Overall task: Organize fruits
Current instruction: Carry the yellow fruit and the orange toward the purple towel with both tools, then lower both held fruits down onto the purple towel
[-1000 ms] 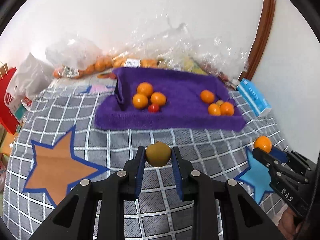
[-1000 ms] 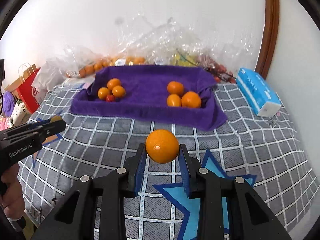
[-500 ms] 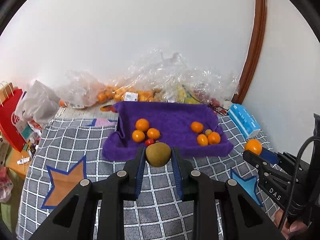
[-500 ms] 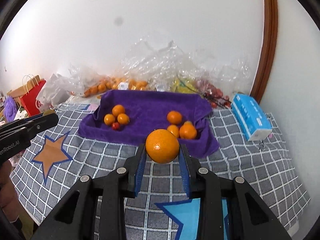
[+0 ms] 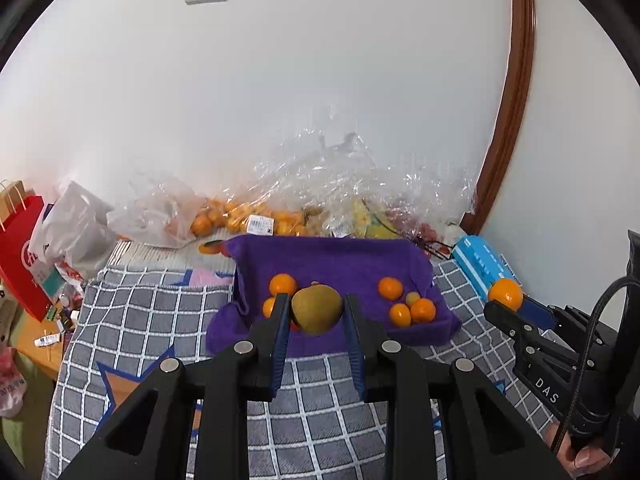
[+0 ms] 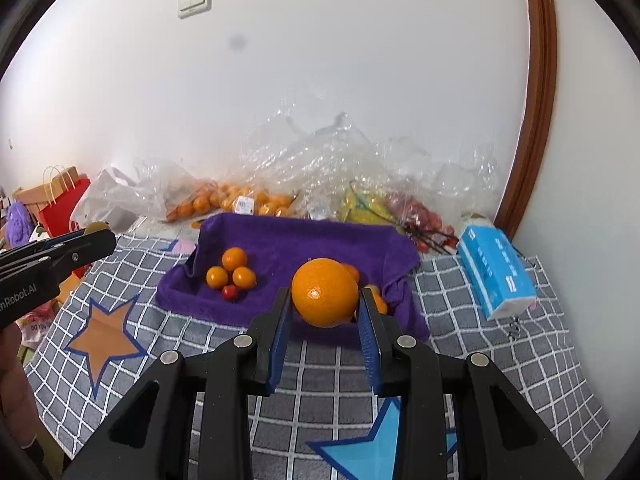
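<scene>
At my twelve o'clock a white double light switch (image 6: 195, 0) sits high on the wall. A blue tissue pack (image 6: 494, 274) lies at two o'clock on the grey checked cloth (image 6: 328, 376); a red paper bag (image 5: 22, 252) stands at nine o'clock beside a white plastic bag (image 5: 76, 228).

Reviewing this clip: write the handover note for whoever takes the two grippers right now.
Left gripper: shut on a brownish-green kiwi-like fruit, held above the checked cloth.
Right gripper: shut on a large round orange, also in the air.
Purple towel-lined tray: small oranges and a small red fruit at its left, more small oranges at its right.
Done: two groups laid.
Left: place both held fruits, probably by kind.
</scene>
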### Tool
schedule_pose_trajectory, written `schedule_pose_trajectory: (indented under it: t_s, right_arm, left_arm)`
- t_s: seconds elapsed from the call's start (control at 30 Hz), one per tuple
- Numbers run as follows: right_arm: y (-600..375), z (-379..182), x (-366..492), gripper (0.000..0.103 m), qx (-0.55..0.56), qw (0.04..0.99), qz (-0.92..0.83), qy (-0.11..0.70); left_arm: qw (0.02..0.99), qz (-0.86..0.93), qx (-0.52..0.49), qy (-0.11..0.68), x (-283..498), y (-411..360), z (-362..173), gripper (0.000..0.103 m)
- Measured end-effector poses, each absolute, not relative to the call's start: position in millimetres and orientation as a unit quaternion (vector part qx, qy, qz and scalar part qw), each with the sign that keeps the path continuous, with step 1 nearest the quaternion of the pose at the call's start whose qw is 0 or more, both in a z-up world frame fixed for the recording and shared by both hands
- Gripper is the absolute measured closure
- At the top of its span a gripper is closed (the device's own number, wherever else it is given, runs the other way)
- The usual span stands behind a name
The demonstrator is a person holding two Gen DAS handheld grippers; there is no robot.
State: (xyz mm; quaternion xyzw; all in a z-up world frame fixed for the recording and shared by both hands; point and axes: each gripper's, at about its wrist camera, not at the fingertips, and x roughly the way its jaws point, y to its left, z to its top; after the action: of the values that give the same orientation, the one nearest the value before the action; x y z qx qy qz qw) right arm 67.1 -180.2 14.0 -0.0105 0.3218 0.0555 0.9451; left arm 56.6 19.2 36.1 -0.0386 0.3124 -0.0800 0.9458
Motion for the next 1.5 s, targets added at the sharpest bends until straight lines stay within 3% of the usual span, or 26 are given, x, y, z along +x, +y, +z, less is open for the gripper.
schedule_pose_trajectory:
  t_s: [1.5]
  right_arm:
    - [-184,14,149,0.071,0.01,0.944,0.048,0.327]
  left_arm:
    - [0.94,-0.078,-0.037,0.329,140,17,35,0.078]
